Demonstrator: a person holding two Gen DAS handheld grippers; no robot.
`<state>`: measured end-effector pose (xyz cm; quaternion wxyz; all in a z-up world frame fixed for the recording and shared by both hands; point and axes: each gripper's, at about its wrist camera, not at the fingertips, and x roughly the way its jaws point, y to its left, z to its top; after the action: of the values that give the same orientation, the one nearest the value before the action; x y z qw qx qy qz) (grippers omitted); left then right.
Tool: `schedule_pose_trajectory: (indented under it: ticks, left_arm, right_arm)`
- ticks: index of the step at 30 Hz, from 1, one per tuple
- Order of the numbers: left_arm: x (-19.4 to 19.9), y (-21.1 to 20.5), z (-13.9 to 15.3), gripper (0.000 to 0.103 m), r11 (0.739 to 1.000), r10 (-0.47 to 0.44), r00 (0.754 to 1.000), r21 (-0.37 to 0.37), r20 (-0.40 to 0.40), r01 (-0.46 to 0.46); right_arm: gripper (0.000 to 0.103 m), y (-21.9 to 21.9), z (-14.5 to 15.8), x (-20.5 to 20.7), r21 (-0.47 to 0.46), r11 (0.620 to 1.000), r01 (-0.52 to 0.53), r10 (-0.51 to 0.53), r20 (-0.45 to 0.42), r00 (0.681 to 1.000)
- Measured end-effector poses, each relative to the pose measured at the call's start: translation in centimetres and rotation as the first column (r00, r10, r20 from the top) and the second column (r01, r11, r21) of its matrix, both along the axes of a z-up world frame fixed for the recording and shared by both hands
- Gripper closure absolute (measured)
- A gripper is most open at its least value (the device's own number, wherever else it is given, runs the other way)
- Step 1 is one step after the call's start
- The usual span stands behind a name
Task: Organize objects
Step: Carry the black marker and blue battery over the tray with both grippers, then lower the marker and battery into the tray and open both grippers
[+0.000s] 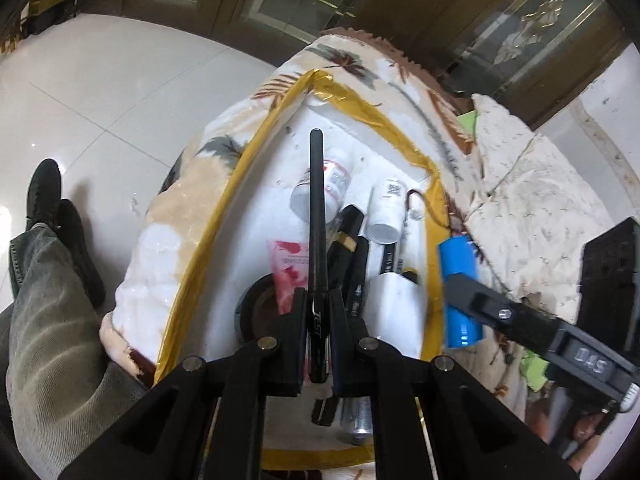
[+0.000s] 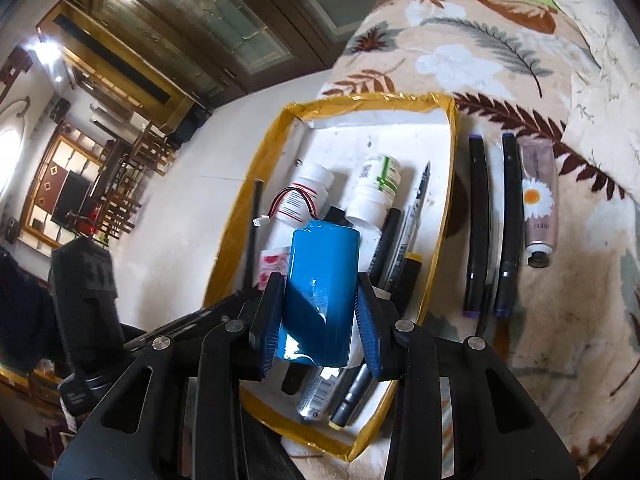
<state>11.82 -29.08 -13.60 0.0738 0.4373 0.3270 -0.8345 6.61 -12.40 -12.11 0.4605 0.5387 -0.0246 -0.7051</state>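
My left gripper is shut on a slim black pen, which points forward over a white foam box with a yellow taped rim. My right gripper is shut on a blue cylindrical battery pack, whose red and black wires trail over the box. From the left wrist view the battery pack hangs at the box's right edge. The box holds two white bottles, a pink sachet, a dark tape roll and several pens.
The box rests on a leaf-patterned blanket. Right of the box lie two black markers and a hand cream tube. A person's trouser leg and black shoes are on the tiled floor at left. Wooden cabinets stand behind.
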Motion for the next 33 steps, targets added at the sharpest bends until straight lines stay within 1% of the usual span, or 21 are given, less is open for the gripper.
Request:
schedule_pose_trajectory:
  ticks: [5, 9, 11, 14, 16, 17, 19, 21, 23, 24, 26, 29, 33]
  left_arm:
    - [-0.2, 0.0, -0.1, 0.095, 1.0, 0.002, 1.0, 0.024, -0.011, -0.001]
    - [0.0, -0.2, -0.1, 0.095, 1.0, 0.005, 1.0, 0.026, 0.004, -0.005]
    - [0.0, -0.4, 0.2, 0.095, 0.999, 0.009, 1.0, 0.038, 0.007, -0.009]
    - [-0.8, -1.0, 0.8, 0.095, 1.0, 0.01, 1.0, 0.004, 0.022, -0.01]
    - [-1.4, -1.8, 0.9, 0.095, 1.0, 0.016, 0.999, 0.02, 0.037, -0.017]
    - [-1.9, -2.0, 1.0, 0.095, 1.0, 0.002, 0.999, 0.014, 0.041, -0.002]
    - [-3.1, -2.1, 1.5, 0.095, 0.999, -0.029, 0.998, -0.04, 0.058, 0.031]
    - [-4.6, -2.3, 1.7, 0.095, 0.995, -0.074, 0.994, -0.057, 0.074, 0.079]
    - [-5.9, -2.6, 1.8, 0.095, 0.992, -0.089, 0.992, -0.079, 0.091, 0.096]
    - [-7.0, -2.7, 1.9, 0.095, 0.988, -0.115, 0.988, -0.09, 0.103, 0.124]
    - [-8.4, -3.1, 2.1, 0.095, 0.984, -0.136, 0.984, -0.099, 0.113, 0.148]
    - [-11.0, -3.5, 2.0, 0.095, 0.973, -0.177, 0.973, -0.121, 0.149, 0.195]
    - [-13.5, -3.3, 1.2, 0.095, 0.953, -0.197, 0.953, -0.184, 0.23, 0.242]
  right_arm:
    - [0.068, 0.9, -0.4, -0.5, 0.015, 0.999, 0.03, -0.03, -0.008, 1.0]
    - [0.068, 1.0, -0.9, -0.9, 0.031, 0.999, 0.041, -0.04, -0.007, 0.999]
    - [0.068, 0.8, -1.1, -1.1, 0.028, 0.999, 0.035, -0.035, 0.003, 0.999]
    - [0.068, 0.3, -0.9, -1.4, 0.03, 0.999, 0.03, -0.029, -0.026, 0.999]
    - [0.068, 0.0, -0.8, -1.9, 0.028, 0.999, 0.039, -0.038, -0.036, 0.999]
    - [0.068, -0.2, -0.8, -2.3, 0.03, 0.999, 0.045, -0.043, -0.039, 0.998]
    - [0.068, -0.6, -0.9, -3.1, 0.034, 0.998, 0.06, -0.059, -0.037, 0.998]
    - [0.068, -1.1, -1.0, -3.6, 0.048, 0.996, 0.073, -0.071, -0.05, 0.996]
    - [0.068, -1.7, -1.2, -4.3, 0.069, 0.993, 0.095, -0.09, -0.065, 0.994]
    - [0.068, -1.9, -1.3, -4.7, 0.073, 0.992, 0.103, -0.099, -0.063, 0.993]
    - [0.068, -2.5, -1.3, -5.6, 0.078, 0.989, 0.124, -0.119, -0.066, 0.991]
    - [0.068, -3.5, -1.1, -6.6, 0.113, 0.984, 0.135, -0.121, -0.121, 0.985]
    - [0.068, -4.3, -1.1, -7.8, 0.157, 0.975, 0.155, -0.129, -0.165, 0.978]
